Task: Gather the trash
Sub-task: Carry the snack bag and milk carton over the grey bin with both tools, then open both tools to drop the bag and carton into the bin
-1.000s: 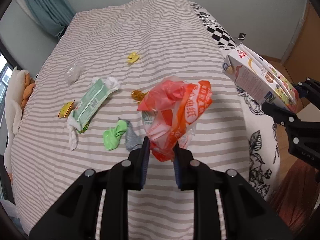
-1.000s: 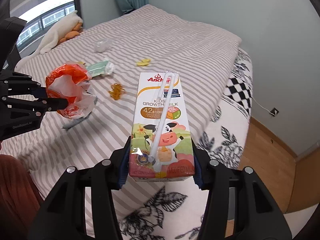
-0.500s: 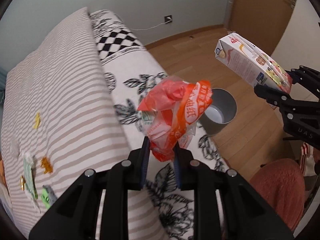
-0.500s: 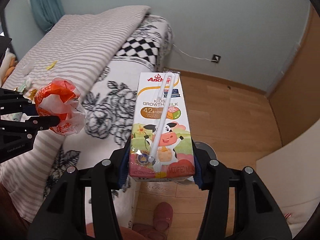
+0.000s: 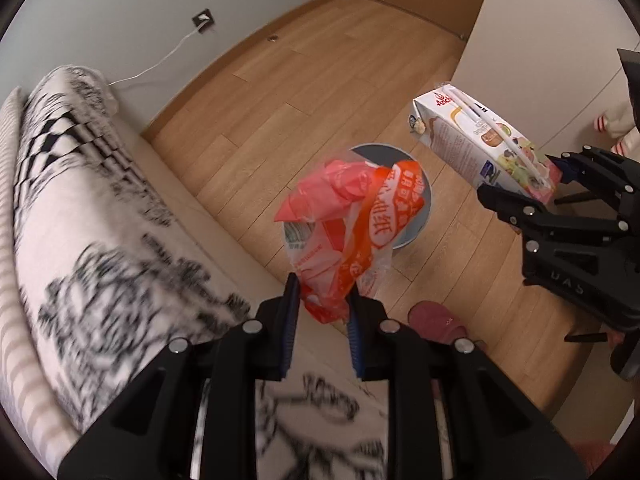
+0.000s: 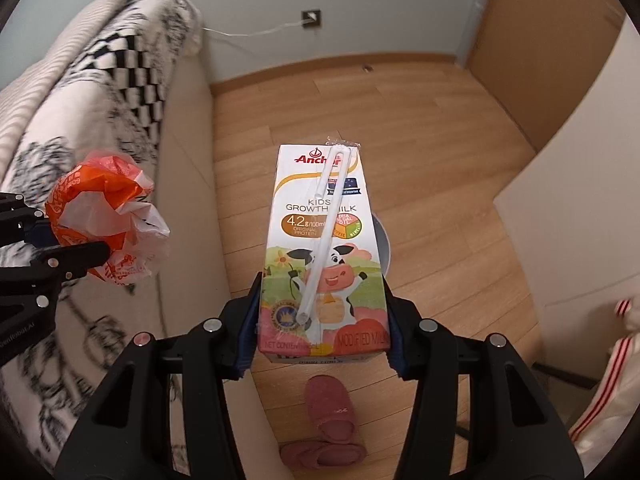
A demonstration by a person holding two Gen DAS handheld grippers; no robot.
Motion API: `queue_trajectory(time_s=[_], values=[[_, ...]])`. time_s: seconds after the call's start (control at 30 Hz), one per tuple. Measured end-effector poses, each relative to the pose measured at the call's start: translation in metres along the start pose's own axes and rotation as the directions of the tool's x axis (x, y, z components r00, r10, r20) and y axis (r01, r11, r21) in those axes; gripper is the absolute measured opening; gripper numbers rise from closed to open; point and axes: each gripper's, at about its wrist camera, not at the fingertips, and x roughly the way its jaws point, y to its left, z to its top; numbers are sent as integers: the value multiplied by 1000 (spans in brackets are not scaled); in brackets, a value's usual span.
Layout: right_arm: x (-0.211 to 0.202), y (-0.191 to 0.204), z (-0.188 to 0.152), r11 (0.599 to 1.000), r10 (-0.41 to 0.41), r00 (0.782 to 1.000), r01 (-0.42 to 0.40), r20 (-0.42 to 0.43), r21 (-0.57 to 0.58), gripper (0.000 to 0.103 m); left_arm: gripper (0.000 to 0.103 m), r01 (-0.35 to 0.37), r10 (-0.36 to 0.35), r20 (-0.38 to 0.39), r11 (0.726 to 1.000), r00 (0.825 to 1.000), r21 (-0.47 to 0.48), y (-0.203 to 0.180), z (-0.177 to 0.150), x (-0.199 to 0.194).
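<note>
My left gripper (image 5: 322,304) is shut on a crumpled orange and white plastic wrapper (image 5: 352,220), seen in the right wrist view as the wrapper (image 6: 104,220) at the left. It hangs above a round grey bin (image 5: 416,236) on the wooden floor. My right gripper (image 6: 322,312) is shut on a milk carton (image 6: 324,248) with a cow picture and a straw taped on its face; the carton (image 5: 480,144) hangs to the right of the bin. Behind the carton, only the bin's edge (image 6: 382,240) shows.
The bed (image 5: 80,220) with its black-and-white patterned cover runs along the left. Pink slippers (image 6: 330,412) lie on the floor near the bed's side. A wall socket with a cable (image 5: 202,20) sits at the back, and a brown door (image 6: 540,40) and pale cabinet (image 6: 580,208) stand to the right.
Both grippers swung away from the bed top, off its side, and down over the floor. The bin has come under the wrapper. Both grips are unchanged.
</note>
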Motion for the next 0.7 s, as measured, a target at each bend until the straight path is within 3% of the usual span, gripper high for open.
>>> queue_trajectory(time_s=[0.27, 0.3, 0.33, 0.37, 0.7], values=[[89, -20, 7, 996, 15, 997, -8, -81, 90, 51, 23, 34, -30, -70, 998, 997, 48, -5, 44, 85], [99, -23, 8, 995, 12, 996, -3, -89, 100, 57, 23, 34, -30, -77, 998, 997, 47, -6, 48, 92], [108, -27, 8, 994, 2, 996, 9, -94, 109, 70, 23, 33, -29, -84, 998, 996, 50, -5, 52, 101], [115, -30, 9, 993, -10, 996, 20, -87, 118, 74, 23, 35, -30, -89, 998, 996, 49, -6, 55, 109], [118, -38, 3, 987, -74, 995, 83, -66, 134, 75, 27, 5, 7, -95, 993, 995, 121, -29, 65, 136]])
